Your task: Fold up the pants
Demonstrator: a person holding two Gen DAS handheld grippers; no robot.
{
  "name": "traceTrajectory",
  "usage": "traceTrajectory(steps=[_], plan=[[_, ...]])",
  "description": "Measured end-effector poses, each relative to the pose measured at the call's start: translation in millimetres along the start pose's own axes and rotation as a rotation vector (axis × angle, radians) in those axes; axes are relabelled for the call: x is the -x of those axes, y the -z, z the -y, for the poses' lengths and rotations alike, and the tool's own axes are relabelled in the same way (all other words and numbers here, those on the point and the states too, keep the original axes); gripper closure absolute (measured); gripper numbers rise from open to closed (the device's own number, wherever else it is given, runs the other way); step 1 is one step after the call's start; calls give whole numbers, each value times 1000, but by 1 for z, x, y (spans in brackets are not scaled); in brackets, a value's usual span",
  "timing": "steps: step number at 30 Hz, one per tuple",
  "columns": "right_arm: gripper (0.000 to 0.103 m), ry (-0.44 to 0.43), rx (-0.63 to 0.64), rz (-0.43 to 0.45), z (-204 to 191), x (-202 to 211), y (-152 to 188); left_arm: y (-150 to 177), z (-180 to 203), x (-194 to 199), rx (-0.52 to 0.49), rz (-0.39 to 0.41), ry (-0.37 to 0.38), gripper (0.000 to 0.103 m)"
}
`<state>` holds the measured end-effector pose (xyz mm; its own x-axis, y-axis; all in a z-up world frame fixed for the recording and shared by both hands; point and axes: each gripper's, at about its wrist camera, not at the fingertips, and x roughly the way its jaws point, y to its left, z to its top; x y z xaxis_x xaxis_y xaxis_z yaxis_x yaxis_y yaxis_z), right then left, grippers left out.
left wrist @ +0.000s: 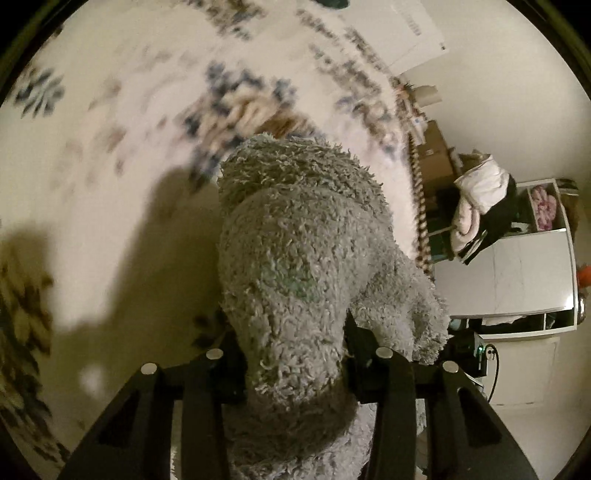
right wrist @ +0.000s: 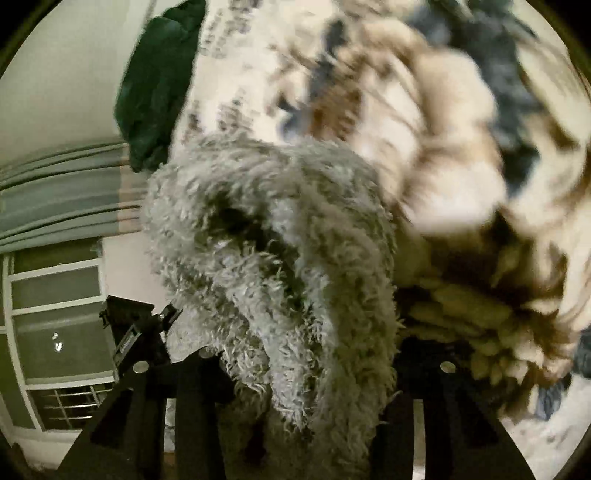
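At the lower centre of both wrist views, my left claw (left wrist: 295, 354) and right claw (right wrist: 306, 369) each clench the fluffy grey pants (left wrist: 295, 258), lifted over the patterned rug (left wrist: 110, 129), and I judge the thick pile could slip free if either grip loosens.

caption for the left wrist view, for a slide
Left claw clamped on fuzzy grey pants, lifted above a white bedspread with a blue and brown floral print.

We find no text, label, brand or number that we can read in either view. The white sheets (left wrist: 402, 33) at the top of the left wrist view carry small dark marks, too blurred to make out.
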<state>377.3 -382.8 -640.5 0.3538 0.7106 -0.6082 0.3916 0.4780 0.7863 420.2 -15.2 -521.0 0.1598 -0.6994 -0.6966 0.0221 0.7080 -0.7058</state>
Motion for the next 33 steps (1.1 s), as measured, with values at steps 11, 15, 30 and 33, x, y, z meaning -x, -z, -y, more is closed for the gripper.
traceTrajectory(steps=[11, 15, 30, 33], plan=[[58, -26, 118, 81, -76, 14, -135, -151, 34, -48, -50, 80, 13, 63], [58, 0, 107, 77, -62, -3, -194, -190, 19, -89, -79, 25, -63, 56], [12, 779, 391, 362, -145, 28, -179, -141, 104, -56, -343, 199, -564, 29], [12, 826, 385, 397, -160, 39, -141, -121, 122, -41, -337, 214, -606, 29]])
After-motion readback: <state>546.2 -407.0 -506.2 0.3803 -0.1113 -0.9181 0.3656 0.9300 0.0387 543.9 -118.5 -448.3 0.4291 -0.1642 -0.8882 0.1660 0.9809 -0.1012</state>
